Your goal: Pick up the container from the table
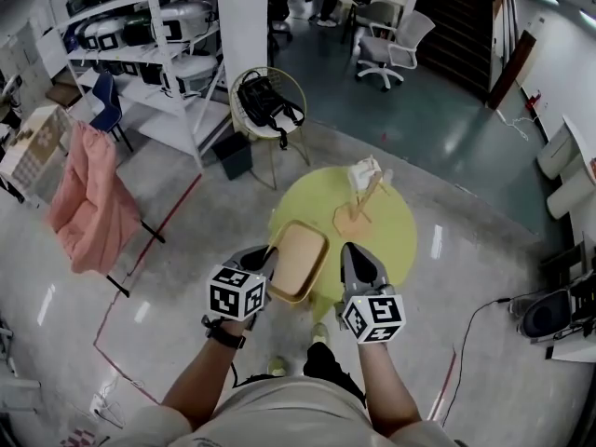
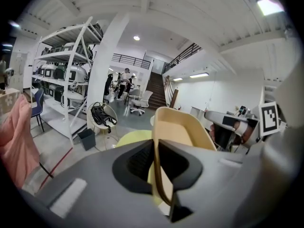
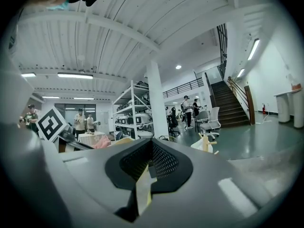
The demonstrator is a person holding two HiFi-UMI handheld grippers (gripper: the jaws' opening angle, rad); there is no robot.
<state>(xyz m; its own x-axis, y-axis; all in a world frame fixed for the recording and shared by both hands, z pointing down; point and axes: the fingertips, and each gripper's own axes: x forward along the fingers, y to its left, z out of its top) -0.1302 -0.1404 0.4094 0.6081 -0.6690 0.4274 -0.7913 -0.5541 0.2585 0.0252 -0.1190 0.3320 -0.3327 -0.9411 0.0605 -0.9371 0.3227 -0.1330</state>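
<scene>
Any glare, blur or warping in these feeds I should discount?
Head view: fisheye bends the shelving, lights glare off the glossy floor. Left gripper view: near jaws soft, container sharper, corners dark. Right gripper view: heavy barrel warp, bright ceiling strips.

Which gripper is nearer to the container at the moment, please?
Left. The left gripper has its jaws shut on the rim of the container, at its left side. The right gripper sits just off the container's right side and does not grip it.

Tan container (image 1: 298,261) at left hand-held gripper (image 1: 267,257) (yellow table (image 1: 399,238) beneath)
</scene>
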